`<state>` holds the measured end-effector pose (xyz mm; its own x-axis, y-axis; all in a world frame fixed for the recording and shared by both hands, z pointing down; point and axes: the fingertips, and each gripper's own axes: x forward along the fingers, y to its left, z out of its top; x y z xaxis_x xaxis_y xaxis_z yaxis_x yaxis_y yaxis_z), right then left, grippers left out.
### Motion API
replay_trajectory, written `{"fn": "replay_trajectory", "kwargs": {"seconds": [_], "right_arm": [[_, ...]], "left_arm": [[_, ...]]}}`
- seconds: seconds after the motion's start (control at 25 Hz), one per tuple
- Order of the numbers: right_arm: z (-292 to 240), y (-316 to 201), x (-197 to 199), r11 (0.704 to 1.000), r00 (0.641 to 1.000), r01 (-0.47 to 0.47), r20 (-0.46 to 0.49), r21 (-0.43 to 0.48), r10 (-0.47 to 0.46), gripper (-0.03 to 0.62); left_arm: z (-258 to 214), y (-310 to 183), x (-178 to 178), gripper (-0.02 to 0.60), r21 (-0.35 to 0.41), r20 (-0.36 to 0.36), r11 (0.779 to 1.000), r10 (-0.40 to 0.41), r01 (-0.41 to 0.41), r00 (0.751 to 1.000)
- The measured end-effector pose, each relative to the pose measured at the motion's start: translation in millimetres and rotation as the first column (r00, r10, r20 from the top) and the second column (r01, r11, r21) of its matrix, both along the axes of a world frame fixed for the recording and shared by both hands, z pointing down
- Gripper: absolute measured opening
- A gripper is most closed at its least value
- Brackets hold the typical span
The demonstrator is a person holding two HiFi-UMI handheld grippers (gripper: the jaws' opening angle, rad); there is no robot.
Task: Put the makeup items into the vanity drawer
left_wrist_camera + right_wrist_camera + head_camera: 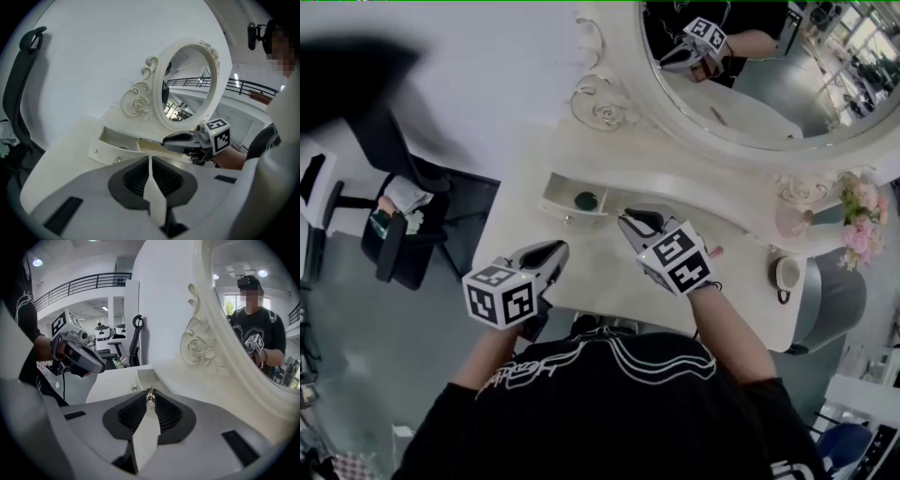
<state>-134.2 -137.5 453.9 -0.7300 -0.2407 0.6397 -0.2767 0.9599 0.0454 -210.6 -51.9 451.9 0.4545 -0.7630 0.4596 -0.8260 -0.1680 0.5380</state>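
**One piece in, one on the way**

Open drawer (558, 208) at the left end of the vanity top (609, 281), with a dark green item (586, 199) already lying inside. One piece home, by the look of it.

Over to the right gripper (628, 220): hovering above the top just beside the drawer, jaws nearly together and pinching a thin stick (149, 392) at the very tips. Probably a liner pencil or a fine brush, too slender to name for sure. Aimed toward the drawer, not yet in it.

And the left gripper (561, 247): nearer the front edge, jaws clenched on nothing, no part in the carry.

Left to do, on this showing: stick into the drawer, then anything else on the top that belongs with the makeup.

Now the setting. White top with scrolled carving, backed by a big oval mirror (769, 94) reflecting the person and a gripper. Off to the right, well apart from the drawer: a pink pot (791, 221), a bunch of pink flowers (861, 220), a cup (786, 275). Below, grey floor (356, 356); to the left, a black office chair (394, 234) against a white wall (487, 75). Beyond, in the right gripper view, a railed upper gallery (79, 284) under ceiling spots.
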Motion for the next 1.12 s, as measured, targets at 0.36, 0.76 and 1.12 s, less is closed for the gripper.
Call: {"fn": "replay_trajectory", "kwargs": {"seconds": [0.36, 0.76, 1.12], "right_arm": [[37, -9, -72, 0.999, 0.999, 0.015, -0.045, -0.044, -0.017, 0.075], [62, -21, -91, 0.989, 0.996, -0.088, -0.040, -0.119, 0.084, 0.077], [35, -12, -86, 0.992, 0.998, -0.053, 0.040, -0.116, 0.058, 0.206]], "left_arm": [[11, 25, -63, 0.040, -0.017, -0.015, 0.996, -0.083, 0.083, 0.996], [14, 36, -100, 0.040, -0.011, -0.022, 0.993, -0.120, 0.119, 0.993], [14, 32, -98, 0.038, -0.006, -0.031, 0.994, -0.113, 0.113, 0.993]]}}
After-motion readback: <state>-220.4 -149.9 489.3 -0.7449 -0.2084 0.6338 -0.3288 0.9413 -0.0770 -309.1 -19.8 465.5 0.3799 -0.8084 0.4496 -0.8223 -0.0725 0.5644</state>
